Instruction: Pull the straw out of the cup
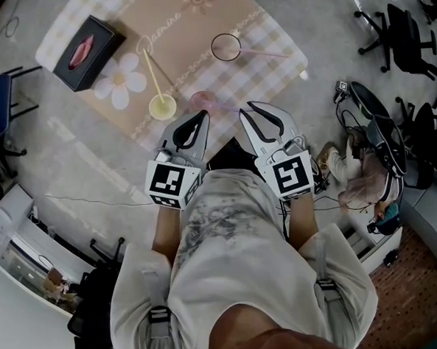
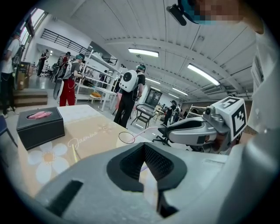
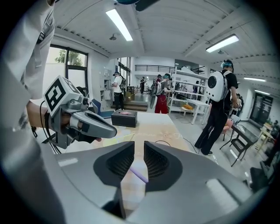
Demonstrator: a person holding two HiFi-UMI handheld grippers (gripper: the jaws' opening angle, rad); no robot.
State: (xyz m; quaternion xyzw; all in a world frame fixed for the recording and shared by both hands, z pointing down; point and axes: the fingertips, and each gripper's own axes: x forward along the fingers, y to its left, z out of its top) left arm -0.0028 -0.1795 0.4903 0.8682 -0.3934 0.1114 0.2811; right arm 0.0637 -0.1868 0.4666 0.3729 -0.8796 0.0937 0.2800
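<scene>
The right tool stands partly open, with neither pad pressing on anything. A thin purple straw slants across the gap between the pads and seems to reach the right-hand one. The left tool looks closed at its tips. A pink cup sits on the bench just ahead, between both tools' tips.

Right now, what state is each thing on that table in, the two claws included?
Left claw: tips together.
Right claw: jaws apart, purple straw showing in the gap, not squeezed.
Yellow cup: upright, yellow straw in it.
Clear cup: upright, pale straw pointing out from its rim.
Pink cup: sits at the left claw's tip.
Tissue box: open-topped, pink tissue poking out.
</scene>
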